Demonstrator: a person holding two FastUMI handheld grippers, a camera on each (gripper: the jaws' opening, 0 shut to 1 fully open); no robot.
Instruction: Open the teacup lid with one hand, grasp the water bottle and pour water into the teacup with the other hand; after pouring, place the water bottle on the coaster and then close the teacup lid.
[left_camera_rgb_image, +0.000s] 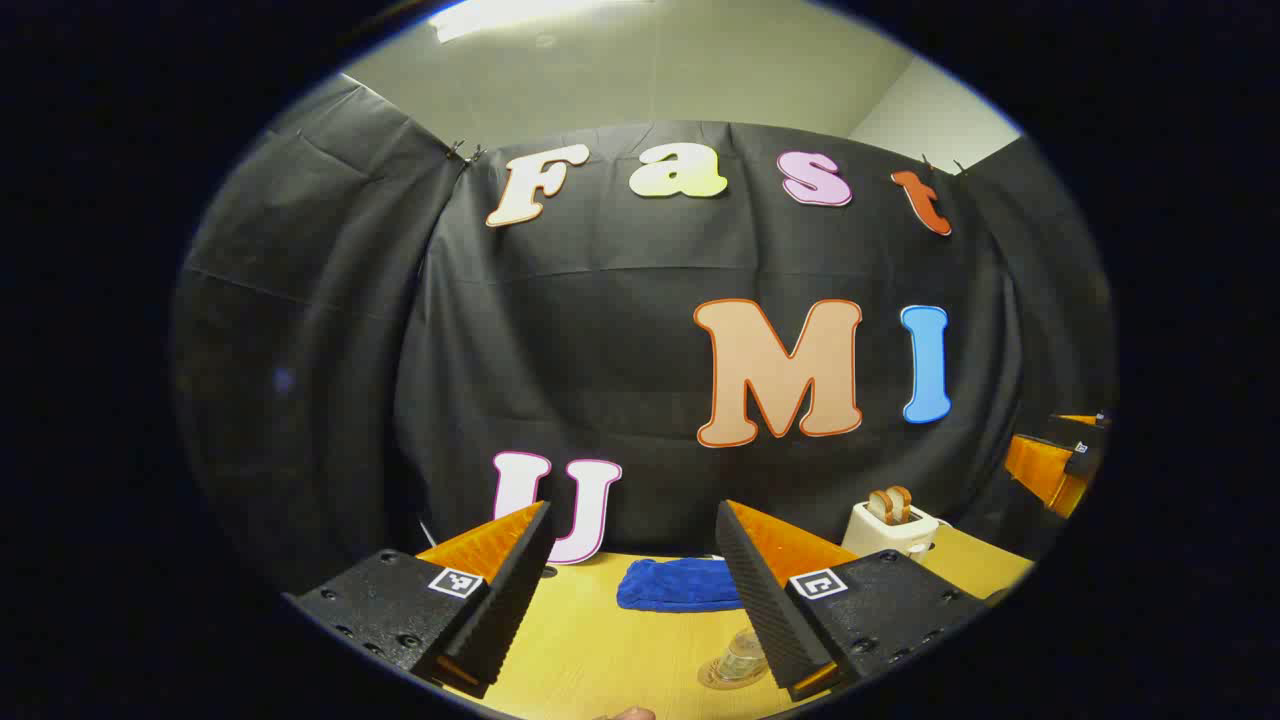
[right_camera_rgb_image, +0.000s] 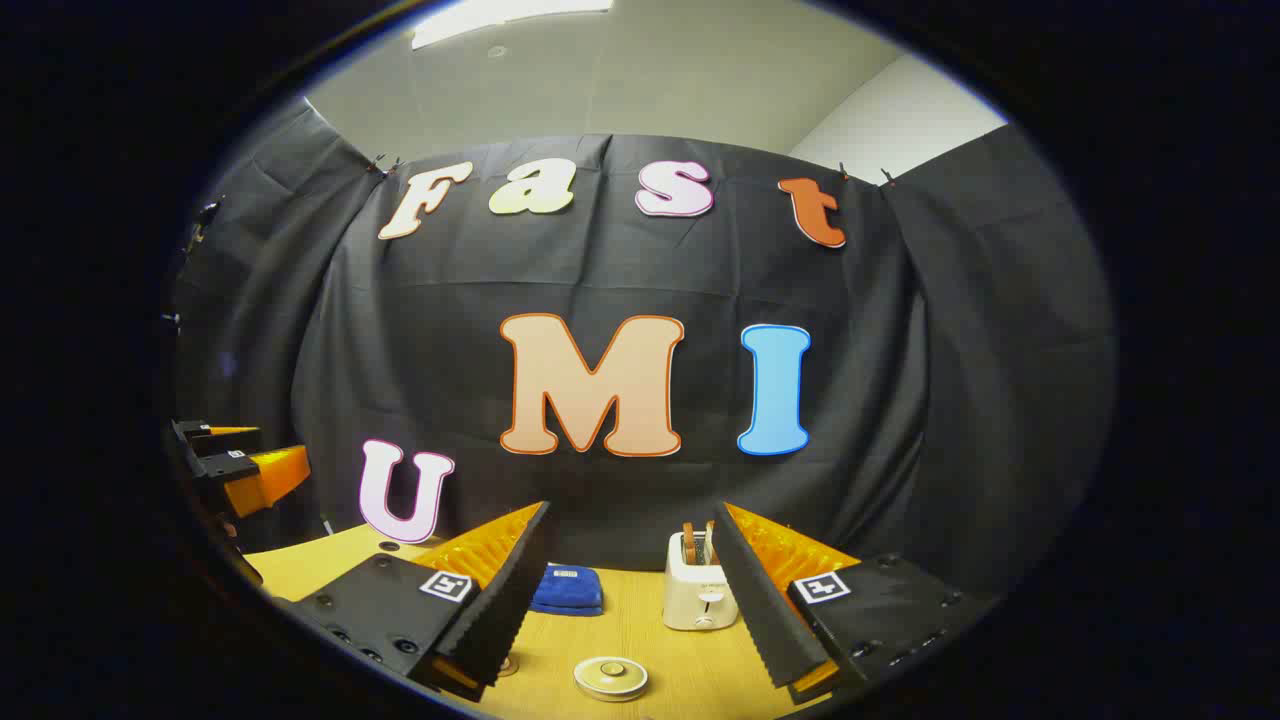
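Right gripper view: teacup lid (right_camera_rgb_image: 611, 677) between open tongs (right_camera_rgb_image: 628, 600).

A blue cloth (left_camera_rgb_image: 677, 585) lies folded on the wooden table (left_camera_rgb_image: 600, 650), at about six o'clock in the left gripper view. A white toaster (left_camera_rgb_image: 892, 527) with bread in its slots stands near it, at four o'clock. In the right gripper view the toaster (right_camera_rgb_image: 699, 592) sits at six o'clock, the cloth (right_camera_rgb_image: 567, 590) just beside it toward seven.
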